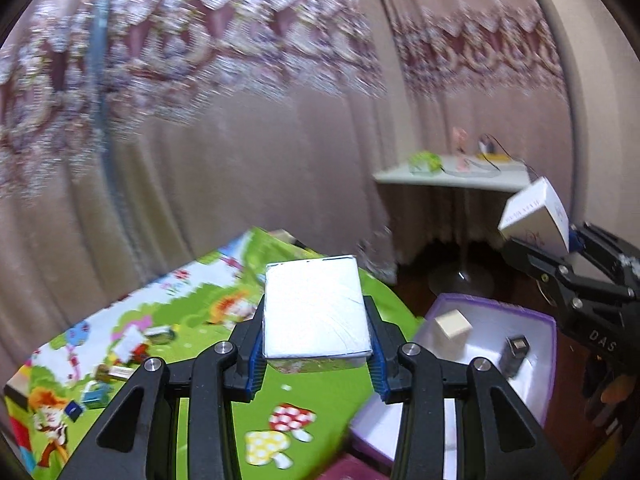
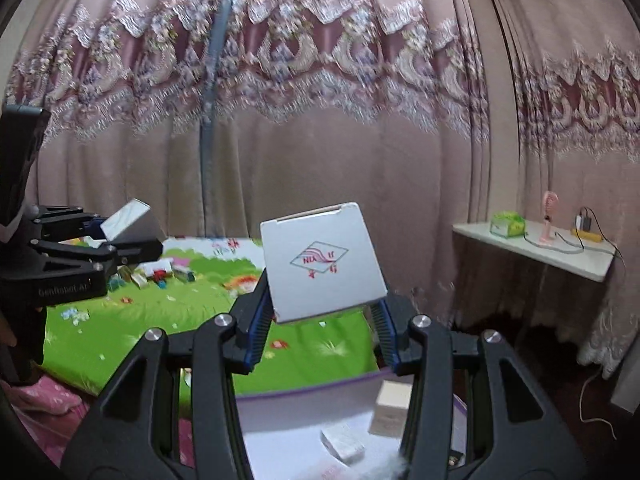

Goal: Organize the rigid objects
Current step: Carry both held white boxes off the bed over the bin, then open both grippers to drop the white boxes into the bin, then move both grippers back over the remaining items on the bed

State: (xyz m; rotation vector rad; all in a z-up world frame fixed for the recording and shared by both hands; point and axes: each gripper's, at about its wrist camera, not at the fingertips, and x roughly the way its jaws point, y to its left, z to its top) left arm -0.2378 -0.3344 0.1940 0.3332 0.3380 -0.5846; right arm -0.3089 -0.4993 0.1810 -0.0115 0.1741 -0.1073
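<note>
Small rigid objects (image 1: 120, 364) are scattered at far left on the green cartoon mat (image 1: 328, 408); what they are cannot be told through the blur. The left gripper (image 1: 316, 344) is clamped on a silver flat box (image 1: 316, 312), held above the mat, one pad on each side. Just right of the mat, a purple-rimmed tray (image 1: 550, 364) is seen holding a beige cube (image 1: 453, 323) and a small dark block (image 1: 516, 354), apart from each other. Further right, the right gripper (image 2: 326, 312) is closed on a white box with red logo (image 2: 322, 260), tilted, raised over the tray edge. A white side table (image 2: 536, 254) with a pink fan (image 2: 550, 218) is seen at far right.
</note>
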